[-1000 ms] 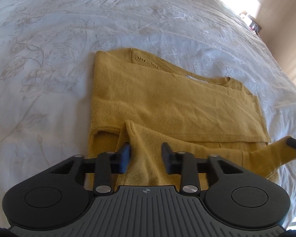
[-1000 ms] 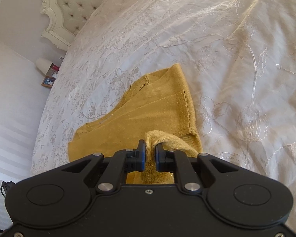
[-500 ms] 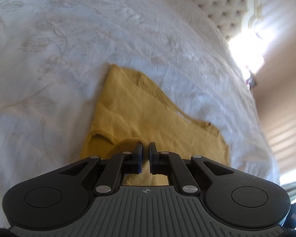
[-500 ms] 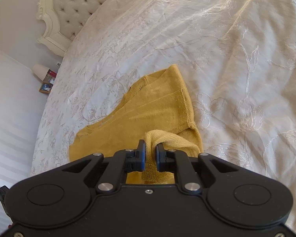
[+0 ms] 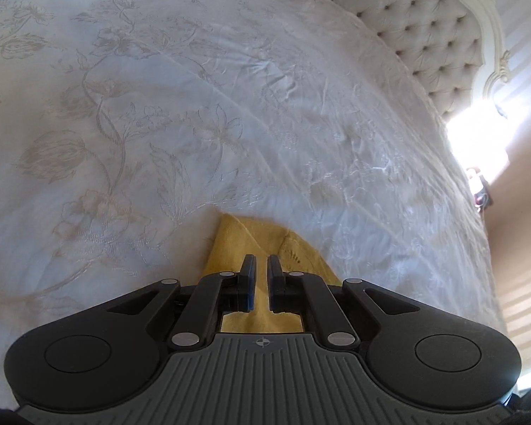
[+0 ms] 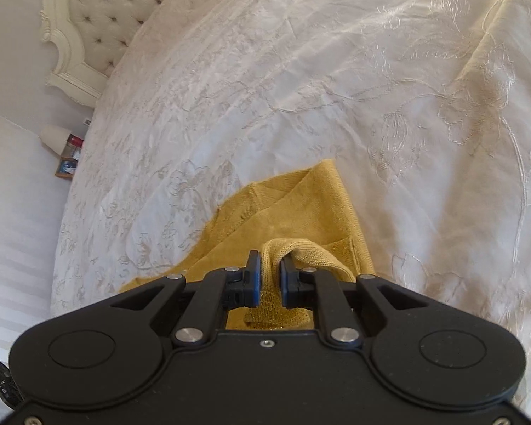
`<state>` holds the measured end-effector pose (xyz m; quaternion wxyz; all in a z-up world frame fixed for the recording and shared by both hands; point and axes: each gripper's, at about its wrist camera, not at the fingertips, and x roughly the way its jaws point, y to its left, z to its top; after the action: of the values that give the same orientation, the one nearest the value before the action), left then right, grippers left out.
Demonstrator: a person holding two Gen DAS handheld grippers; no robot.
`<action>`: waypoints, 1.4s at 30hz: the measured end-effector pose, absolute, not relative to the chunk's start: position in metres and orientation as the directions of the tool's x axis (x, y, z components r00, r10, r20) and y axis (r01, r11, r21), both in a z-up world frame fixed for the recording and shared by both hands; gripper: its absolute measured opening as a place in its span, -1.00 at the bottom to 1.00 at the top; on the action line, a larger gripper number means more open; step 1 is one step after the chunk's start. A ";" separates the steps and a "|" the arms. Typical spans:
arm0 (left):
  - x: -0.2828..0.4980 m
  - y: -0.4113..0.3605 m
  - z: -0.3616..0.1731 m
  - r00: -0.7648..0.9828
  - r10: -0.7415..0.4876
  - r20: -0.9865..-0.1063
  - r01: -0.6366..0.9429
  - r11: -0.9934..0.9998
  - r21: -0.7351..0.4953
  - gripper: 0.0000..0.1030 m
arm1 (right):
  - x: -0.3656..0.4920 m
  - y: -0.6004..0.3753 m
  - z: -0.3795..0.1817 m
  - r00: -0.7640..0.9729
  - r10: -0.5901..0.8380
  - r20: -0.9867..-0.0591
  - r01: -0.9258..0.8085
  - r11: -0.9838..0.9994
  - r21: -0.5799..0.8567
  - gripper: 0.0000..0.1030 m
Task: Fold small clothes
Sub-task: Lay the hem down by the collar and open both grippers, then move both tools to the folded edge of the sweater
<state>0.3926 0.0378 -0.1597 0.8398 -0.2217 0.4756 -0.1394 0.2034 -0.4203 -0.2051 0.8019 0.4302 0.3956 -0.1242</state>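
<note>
A mustard-yellow knit sweater lies partly folded on the white embroidered bedspread. A doubled-over fold of its fabric arches up between the pads of my right gripper. Those jaws are opening, and the fabric still fills the gap. In the left wrist view only a corner of the sweater shows, just past the fingers. My left gripper is shut, with a thin layer of the yellow knit pinched between its pads. Most of the garment is hidden under both tools.
The bedspread stretches wide and flat on every side of the sweater. A tufted cream headboard closes off the far end. Beside the bed stands a small table with a lamp and boxes.
My left gripper closed on the sweater's near edge and carried it forward over the garment, rolling as it went. My right gripper moved forward and lower with its fold, and its jaws have widened slightly.
</note>
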 end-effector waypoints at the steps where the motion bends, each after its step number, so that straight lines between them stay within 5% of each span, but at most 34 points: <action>1: 0.397 0.037 -0.163 0.508 -0.430 -0.746 0.020 0.872 -0.489 -0.82 | 0.206 -0.421 -0.209 0.651 0.144 -0.746 0.544 0.596 0.590 -0.50; 2: 0.399 0.037 -0.165 0.509 -0.423 -0.750 0.022 0.877 -0.479 -0.74 | 0.206 -0.422 -0.211 0.648 0.139 -0.749 0.551 0.594 0.586 -0.44; 4: 0.399 0.036 -0.163 0.527 -0.395 -0.752 0.044 0.897 -0.440 -0.10 | 0.204 -0.422 -0.208 0.652 0.115 -0.749 0.546 0.614 0.570 -0.15; 6: 0.393 0.031 -0.155 0.561 -0.364 -0.743 0.105 0.922 -0.373 0.16 | 0.198 -0.417 -0.200 0.667 0.064 -0.743 0.525 0.667 0.529 0.22; 10: 0.361 0.011 -0.140 0.574 -0.357 -0.737 0.272 0.932 -0.240 0.36 | 0.185 -0.396 -0.179 0.661 -0.022 -0.750 0.456 0.805 0.379 0.27; 22: 0.277 -0.046 -0.183 0.379 -0.399 -0.835 0.499 0.848 -0.179 0.37 | 0.175 -0.307 -0.194 0.573 0.089 -0.815 0.216 0.943 0.255 0.26; 32: 0.351 -0.059 -0.195 0.419 -0.362 -0.833 0.485 0.864 -0.132 0.37 | 0.223 -0.316 -0.210 0.571 0.052 -0.819 0.197 0.960 0.198 0.26; 42: 0.432 -0.064 -0.166 0.526 -0.360 -0.770 0.415 0.899 -0.137 0.37 | 0.266 -0.382 -0.185 0.653 -0.075 -0.753 0.399 0.880 0.258 0.26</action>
<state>0.4324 -0.0640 -0.1657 0.8730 0.0319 0.4332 -0.2219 0.2657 -0.3819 -0.1853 0.8858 0.2052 0.3942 -0.1337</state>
